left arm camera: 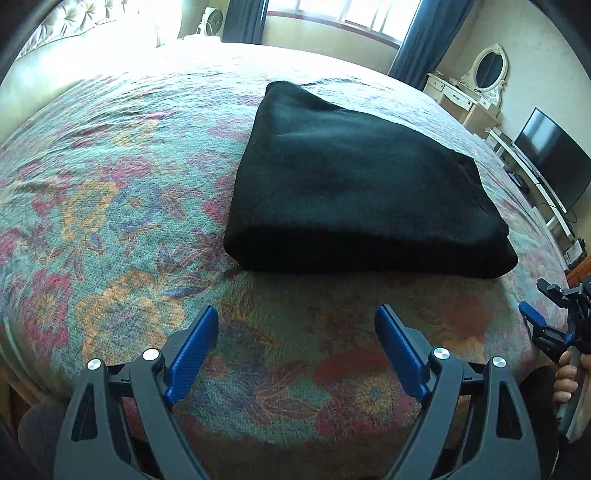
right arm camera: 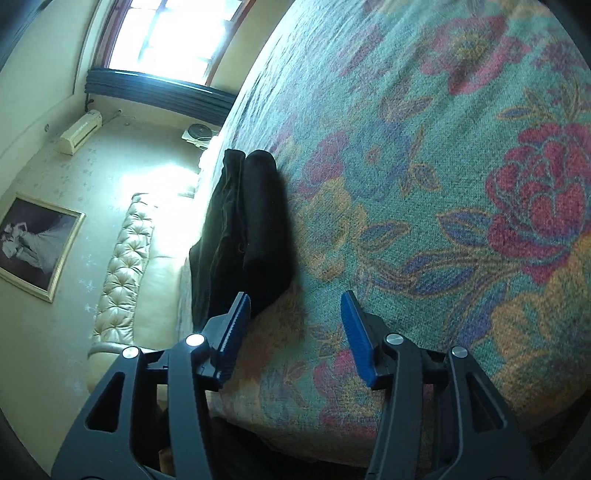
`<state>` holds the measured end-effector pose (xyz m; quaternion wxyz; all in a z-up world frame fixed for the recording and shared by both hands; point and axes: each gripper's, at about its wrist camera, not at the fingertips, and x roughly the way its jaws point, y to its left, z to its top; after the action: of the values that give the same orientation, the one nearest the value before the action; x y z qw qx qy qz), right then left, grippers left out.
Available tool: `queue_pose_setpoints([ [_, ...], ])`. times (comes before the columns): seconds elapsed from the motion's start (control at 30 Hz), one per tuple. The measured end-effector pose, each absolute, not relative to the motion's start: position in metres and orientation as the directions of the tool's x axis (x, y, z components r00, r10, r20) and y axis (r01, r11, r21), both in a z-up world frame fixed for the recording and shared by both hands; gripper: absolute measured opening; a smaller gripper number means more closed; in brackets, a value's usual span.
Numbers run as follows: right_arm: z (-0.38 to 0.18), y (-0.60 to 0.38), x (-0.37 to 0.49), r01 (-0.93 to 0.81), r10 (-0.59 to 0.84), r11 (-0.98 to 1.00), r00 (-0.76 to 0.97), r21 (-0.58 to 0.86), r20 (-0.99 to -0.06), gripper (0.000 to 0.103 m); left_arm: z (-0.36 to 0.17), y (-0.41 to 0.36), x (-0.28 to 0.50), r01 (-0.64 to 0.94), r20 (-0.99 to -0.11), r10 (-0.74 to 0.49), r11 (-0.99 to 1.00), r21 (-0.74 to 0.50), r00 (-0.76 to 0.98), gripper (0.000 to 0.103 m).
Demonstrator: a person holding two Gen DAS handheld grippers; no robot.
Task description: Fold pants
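Observation:
The black pants (left arm camera: 362, 184) lie folded into a thick rectangular stack on the floral bedspread (left arm camera: 110, 206). My left gripper (left arm camera: 297, 317) is open and empty, a short way in front of the stack's near folded edge. My right gripper (left arm camera: 535, 325) shows at the right edge of the left wrist view, held in a hand beside the bed. In the right wrist view the camera is rolled sideways; the right gripper (right arm camera: 295, 306) is open and empty, with the folded pants (right arm camera: 247, 236) just beyond its left finger (right arm camera: 236, 325).
The bedspread (right arm camera: 443, 184) covers the whole bed. A tufted cream headboard (right arm camera: 125, 258) is at the far end. A dresser with an oval mirror (left arm camera: 487, 70) and a TV (left arm camera: 554, 158) stand along the right wall. A window (left arm camera: 351, 14) is behind the bed.

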<state>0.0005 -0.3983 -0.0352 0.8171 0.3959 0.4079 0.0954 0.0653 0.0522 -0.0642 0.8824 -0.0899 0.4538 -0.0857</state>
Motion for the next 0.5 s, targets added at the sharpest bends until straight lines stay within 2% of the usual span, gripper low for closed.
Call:
queue_pose_setpoints([
  [0.03, -0.029, -0.386, -0.001, 0.173, 0.419, 0.734, 0.646, 0.657, -0.638, 0.066, -0.063, 0.05, 0.064, 0.068, -0.782, -0.224, 0.972, -0.227, 0.581, 0.085],
  [0.13, -0.017, -0.349, -0.005, 0.149, 0.256, 0.883, 0.641, 0.445, -0.723, 0.072, -0.058, 0.044, 0.059, 0.069, -0.767, -0.183, 0.981, -0.179, 0.615, 0.085],
  [0.3, -0.011, -0.298, -0.01, 0.064, 0.165, 0.96, 0.657, 0.272, -0.736, 0.077, -0.053, 0.04, 0.049, 0.05, -0.741, -0.12, 0.992, -0.116, 0.661, 0.085],
  [0.5, -0.001, -0.265, -0.01, 0.012, 0.114, 0.986, 0.679, 0.166, -0.725, 0.081, -0.047, 0.038, 0.044, 0.013, -0.735, -0.082, 0.995, -0.099, 0.673, 0.085],
])
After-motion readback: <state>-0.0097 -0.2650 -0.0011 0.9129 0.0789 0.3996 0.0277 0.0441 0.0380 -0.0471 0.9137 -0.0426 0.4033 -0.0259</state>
